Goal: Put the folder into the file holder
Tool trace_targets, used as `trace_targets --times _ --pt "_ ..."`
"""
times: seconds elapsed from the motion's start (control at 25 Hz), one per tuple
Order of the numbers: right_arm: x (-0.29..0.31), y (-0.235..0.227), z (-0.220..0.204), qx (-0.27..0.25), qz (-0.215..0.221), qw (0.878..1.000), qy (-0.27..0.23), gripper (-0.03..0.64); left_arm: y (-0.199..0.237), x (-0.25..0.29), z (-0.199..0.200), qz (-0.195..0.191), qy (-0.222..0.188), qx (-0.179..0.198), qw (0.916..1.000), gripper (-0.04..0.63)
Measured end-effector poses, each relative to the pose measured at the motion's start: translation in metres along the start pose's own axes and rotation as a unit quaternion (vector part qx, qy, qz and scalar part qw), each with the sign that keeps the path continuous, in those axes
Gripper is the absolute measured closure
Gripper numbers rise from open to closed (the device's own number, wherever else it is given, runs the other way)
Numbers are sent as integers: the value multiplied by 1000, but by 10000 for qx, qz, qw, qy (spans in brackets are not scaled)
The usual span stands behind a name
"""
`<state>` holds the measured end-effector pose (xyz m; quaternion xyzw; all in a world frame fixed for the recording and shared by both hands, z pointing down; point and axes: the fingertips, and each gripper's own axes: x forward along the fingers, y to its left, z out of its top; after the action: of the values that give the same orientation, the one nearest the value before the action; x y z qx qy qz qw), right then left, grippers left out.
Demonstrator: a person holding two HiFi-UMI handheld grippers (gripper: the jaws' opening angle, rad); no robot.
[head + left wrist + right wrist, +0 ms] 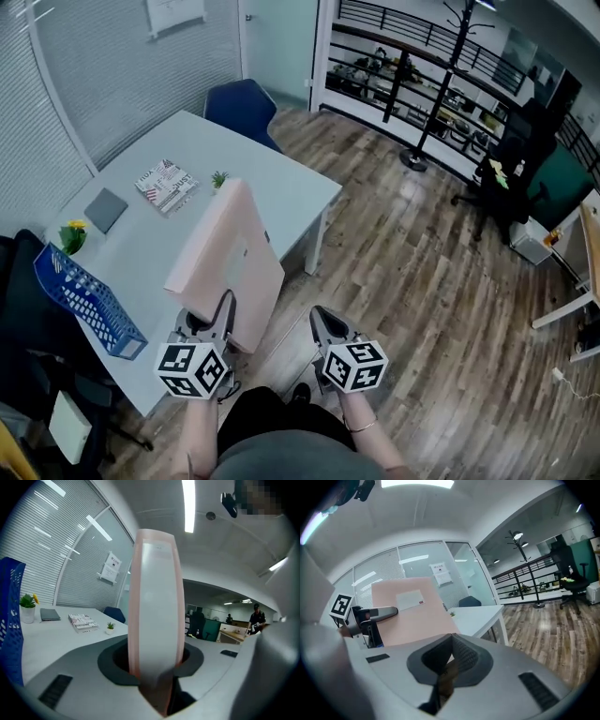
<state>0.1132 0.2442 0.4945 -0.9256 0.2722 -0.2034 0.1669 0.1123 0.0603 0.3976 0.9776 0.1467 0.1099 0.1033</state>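
Observation:
A large pink folder (228, 258) stands upright over the near edge of the white table (281, 192), and my left gripper (225, 303) is shut on its lower edge. In the left gripper view the folder (157, 616) is edge-on between the jaws. The blue mesh file holder (86, 302) lies on the table's left end, apart from the folder; its wall (10, 620) shows at the left. My right gripper (321, 317) hovers beside the folder over the floor, jaws together and empty (450, 637). From it I see the folder's flat face (415, 616).
On the table lie a patterned book (166, 184), a grey notebook (105, 209), a tiny potted plant (219, 178) and a yellow-flowered plant (73, 234). A blue chair (242, 106) stands behind the table. Wooden floor (422, 281) spreads to the right, with a coat stand (439, 89).

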Motion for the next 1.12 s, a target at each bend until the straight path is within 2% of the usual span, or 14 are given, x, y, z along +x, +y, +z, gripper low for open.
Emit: trace_targets --times 0.36,0.68,0.88,1.12 --pt "95 65 7 -461 1197 9904 517 611 73 -26 28 931 -497 -396 9936 440" --pt "157 120 5 -731 1895 9760 786 611 135 -53 59 1748 -893 -330 9800 440" --pt "181 139 2 -786 2164 9689 904 611 154 -60 73 2051 -1056 -250 9727 440" --pt "214 192 -15 -991 2933 9420 1294 611 182 -99 85 2788 -1326 -287 9507 440"
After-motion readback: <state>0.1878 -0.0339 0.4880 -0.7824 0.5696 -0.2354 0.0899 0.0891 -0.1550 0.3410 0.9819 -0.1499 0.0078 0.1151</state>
